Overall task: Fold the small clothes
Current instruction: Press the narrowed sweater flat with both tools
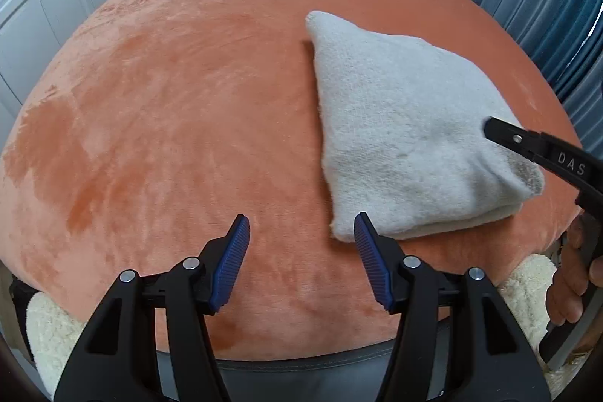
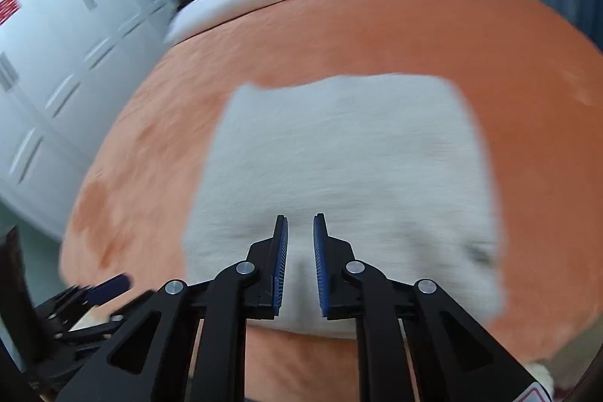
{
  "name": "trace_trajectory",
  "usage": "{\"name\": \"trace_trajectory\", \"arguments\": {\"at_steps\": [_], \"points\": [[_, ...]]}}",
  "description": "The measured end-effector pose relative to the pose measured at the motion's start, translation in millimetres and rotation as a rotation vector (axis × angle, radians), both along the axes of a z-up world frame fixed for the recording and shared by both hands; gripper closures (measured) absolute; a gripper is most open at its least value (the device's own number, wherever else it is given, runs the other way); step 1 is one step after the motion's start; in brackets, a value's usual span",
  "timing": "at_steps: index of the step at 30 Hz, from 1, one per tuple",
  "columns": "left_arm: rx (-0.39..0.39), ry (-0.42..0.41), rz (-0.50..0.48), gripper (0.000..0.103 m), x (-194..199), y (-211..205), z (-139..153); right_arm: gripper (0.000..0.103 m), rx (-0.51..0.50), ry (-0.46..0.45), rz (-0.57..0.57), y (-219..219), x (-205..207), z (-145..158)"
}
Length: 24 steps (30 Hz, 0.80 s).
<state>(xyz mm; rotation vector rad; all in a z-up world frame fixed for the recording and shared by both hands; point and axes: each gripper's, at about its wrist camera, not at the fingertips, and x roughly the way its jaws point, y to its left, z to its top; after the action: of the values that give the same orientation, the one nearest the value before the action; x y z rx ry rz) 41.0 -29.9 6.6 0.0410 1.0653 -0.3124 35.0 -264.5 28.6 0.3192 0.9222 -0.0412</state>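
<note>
Cloth (image 1: 410,138), grey and already folded in layers, lies on the orange blanket (image 1: 169,108) of the bed, so we hold the left tongs (image 1: 301,232) wide open and empty beside its near corner, and the right tongs (image 2: 300,225) slightly apart above it, gripping nothing, probably to press it flat.

Fuzzy cloth garment (image 1: 407,123), plush blanket (image 1: 169,100)

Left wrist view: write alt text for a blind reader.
A folded white garment lies on an orange blanket covering a bed. The left claw hovers open at its near corner, while the right claw's tip is over its right side.
</note>
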Motion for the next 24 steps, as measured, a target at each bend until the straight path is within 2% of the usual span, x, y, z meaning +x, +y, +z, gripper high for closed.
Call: {"name": "trace_trajectory", "arguments": {"at_steps": [1,2,3,5,8,10,12,13,15,18,20,22,24], "points": [[-0.002,0.003,-0.009,0.047,0,-5,-1,0.091,-0.062,0.040,-0.046,-14,-3,-13],[-0.004,0.003,-0.019,0.047,-1,-10,-1,0.096,-0.107,0.114,-0.067,-26,-1,-35],[-0.005,0.001,-0.032,0.047,-1,-17,-1,0.098,-0.067,0.143,-0.052,-35,-2,-51],[-0.002,-0.004,-0.058,0.047,-3,-31,1,0.098,0.001,0.101,-0.061,-41,-10,-36],[0.005,-0.009,-0.082,0.047,-3,-46,4,0.096,0.005,-0.002,-0.102,-46,-24,-2],[0.005,-0.009,-0.088,0.045,-1,-54,4,0.095,-0.025,0.042,-0.107,-51,-20,-17],[0.009,0.006,-0.101,0.045,0,-63,0,0.102,-0.026,0.120,-0.084,-62,-23,-53],[0.011,0.017,-0.106,0.045,1,-67,-2,0.102,-0.004,0.095,-0.085,-62,-27,-58],[0.018,0.023,-0.112,0.045,1,-71,-4,0.101,0.035,0.070,-0.093,-63,-33,-41],[0.025,0.026,-0.115,0.045,0,-72,-5,0.092,0.104,-0.006,-0.126,-68,-47,-19],[0.027,0.035,-0.113,0.045,0,-73,-8,0.083,0.067,-0.040,-0.162,-72,-56,-10],[0.034,0.040,-0.108,0.045,0,-72,-11,0.075,0.063,-0.047,-0.180,-73,-60,-8],[0.030,0.039,-0.105,0.044,-2,-72,-11,0.068,0.110,-0.035,-0.173,-75,-55,-11]]}}
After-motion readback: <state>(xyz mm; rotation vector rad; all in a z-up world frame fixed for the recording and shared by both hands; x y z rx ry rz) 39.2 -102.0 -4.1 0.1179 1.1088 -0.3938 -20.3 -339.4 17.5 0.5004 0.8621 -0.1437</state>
